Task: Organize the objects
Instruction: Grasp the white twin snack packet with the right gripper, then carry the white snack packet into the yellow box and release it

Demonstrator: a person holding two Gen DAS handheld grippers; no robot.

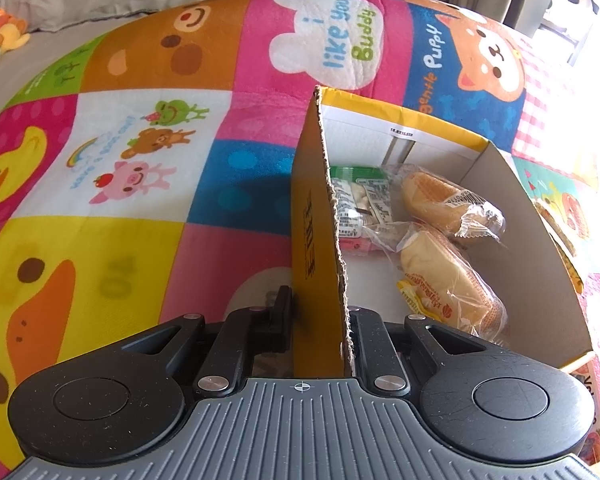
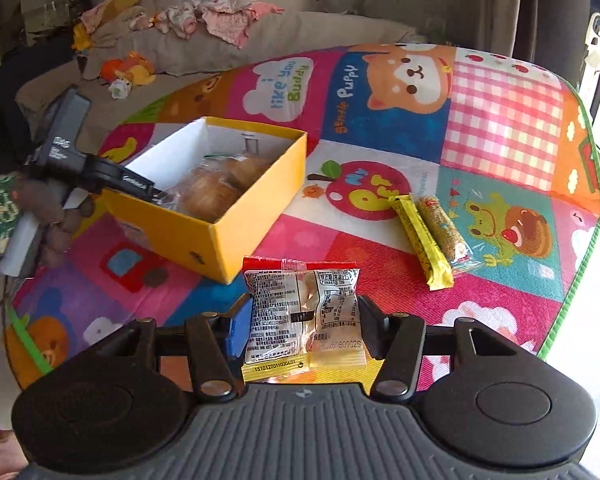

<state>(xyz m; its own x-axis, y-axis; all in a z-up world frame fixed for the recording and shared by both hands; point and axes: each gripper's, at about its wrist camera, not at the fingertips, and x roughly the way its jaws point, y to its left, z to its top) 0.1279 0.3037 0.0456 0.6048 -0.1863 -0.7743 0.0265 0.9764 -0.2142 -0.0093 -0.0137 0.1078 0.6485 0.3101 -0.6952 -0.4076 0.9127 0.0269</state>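
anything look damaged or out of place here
The yellow box has a ragged, torn top edge on the wall the left gripper clamps. Two snack sticks lie loose on the play mat, outside the box. The right gripper holds a snack packet. Nothing spilled.

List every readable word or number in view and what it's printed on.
"i like you Buddy": mat, cloud panel.
"gentle Puppy": mat, dog panel.
"MY PET": mat, apple panel.
"04": mat, duck panel, upside down.
"1510127011020431": packet in the right gripper.
Other packet print, the box label and side print, and the left gripper lettering: too small or blurred.
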